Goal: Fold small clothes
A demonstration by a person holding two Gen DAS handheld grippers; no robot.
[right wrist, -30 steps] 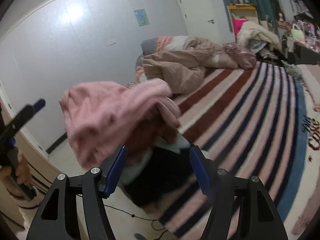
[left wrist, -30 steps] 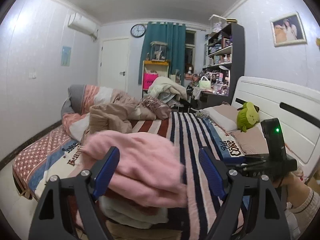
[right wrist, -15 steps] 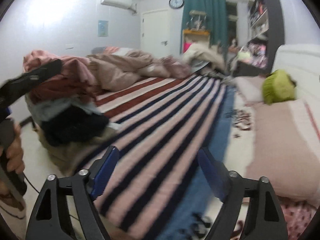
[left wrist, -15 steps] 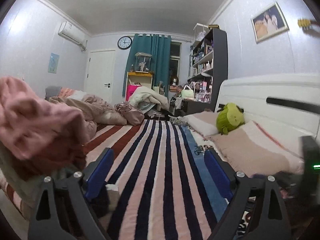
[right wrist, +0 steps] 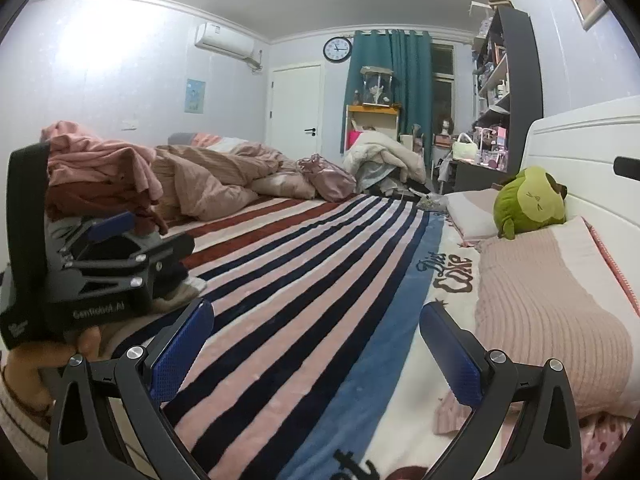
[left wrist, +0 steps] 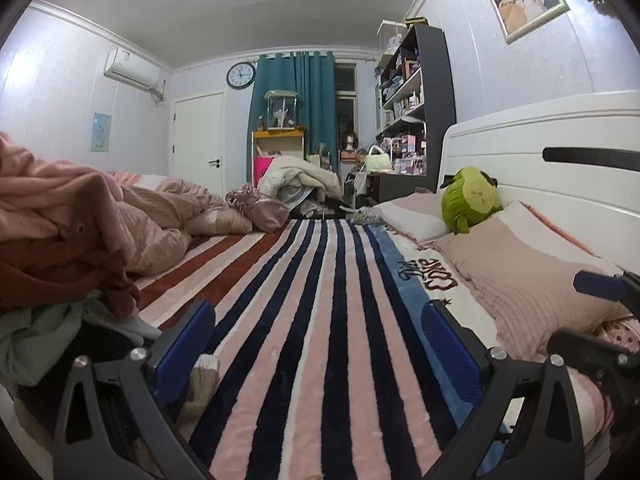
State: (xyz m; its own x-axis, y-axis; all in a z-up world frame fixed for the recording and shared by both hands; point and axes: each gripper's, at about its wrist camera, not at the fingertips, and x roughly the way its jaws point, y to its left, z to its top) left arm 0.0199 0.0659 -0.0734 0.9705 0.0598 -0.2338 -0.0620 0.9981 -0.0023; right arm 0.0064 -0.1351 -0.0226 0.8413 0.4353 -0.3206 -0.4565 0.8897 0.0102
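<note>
Both grippers – left gripper [left wrist: 316, 344] and right gripper [right wrist: 316, 344] – are opening with nothing between them (stack [left wrist: 60, 216] sits far left), so I'd grab one small piece next, not a bunch

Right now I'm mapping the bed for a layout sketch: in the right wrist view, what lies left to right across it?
Stack of clothes → rumpled beige quilt → striped blanket → green plush toy.
</note>
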